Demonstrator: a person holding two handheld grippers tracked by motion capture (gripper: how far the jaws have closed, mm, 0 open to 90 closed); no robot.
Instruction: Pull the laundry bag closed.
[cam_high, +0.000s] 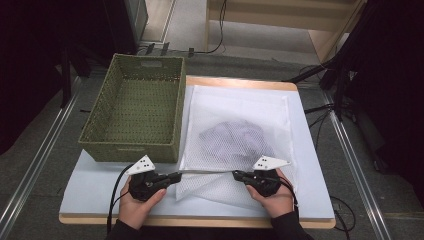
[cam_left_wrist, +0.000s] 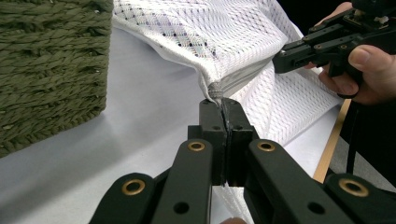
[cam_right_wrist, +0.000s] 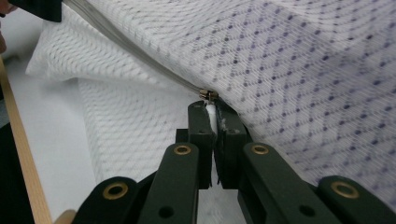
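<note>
Centrally, a white mesh laundry bag (cam_high: 237, 135) lies flat on the pale blue table top (cam_high: 95, 187), its near edge raised between my two grippers; a dark, purplish garment (cam_high: 235, 137) shows through the mesh near the bag's middle. Along that lifted near edge runs the bag's zipper (cam_high: 207, 171), drawn into a straight line from one gripper to the other.

My left gripper (cam_high: 176, 176) has its jaws pressed together on the grey end of the zipper seam at the bag's corner (cam_left_wrist: 215, 91); in the left gripper view the two black jaws meet with the fabric tucked between them. My right gripper (cam_high: 236, 174) is likewise clamped, its jaws closed on a small white tab just below the metal zipper slider (cam_right_wrist: 208, 94), as the right gripper view shows. In the left gripper view the right gripper (cam_left_wrist: 289, 55) appears farther off, held in my right hand (cam_left_wrist: 369, 70).

My left hand (cam_high: 140, 197) and right hand (cam_high: 272, 195) rest near the table's front wooden edge (cam_high: 200, 220).

Just beside the bag, on its left, stands a green woven basket (cam_high: 135, 145), rectangular and open-topped; its right wall lies close along the bag's left edge. Grey floor (cam_high: 45, 150) and dark cables (cam_high: 320, 107) surround the table.
</note>
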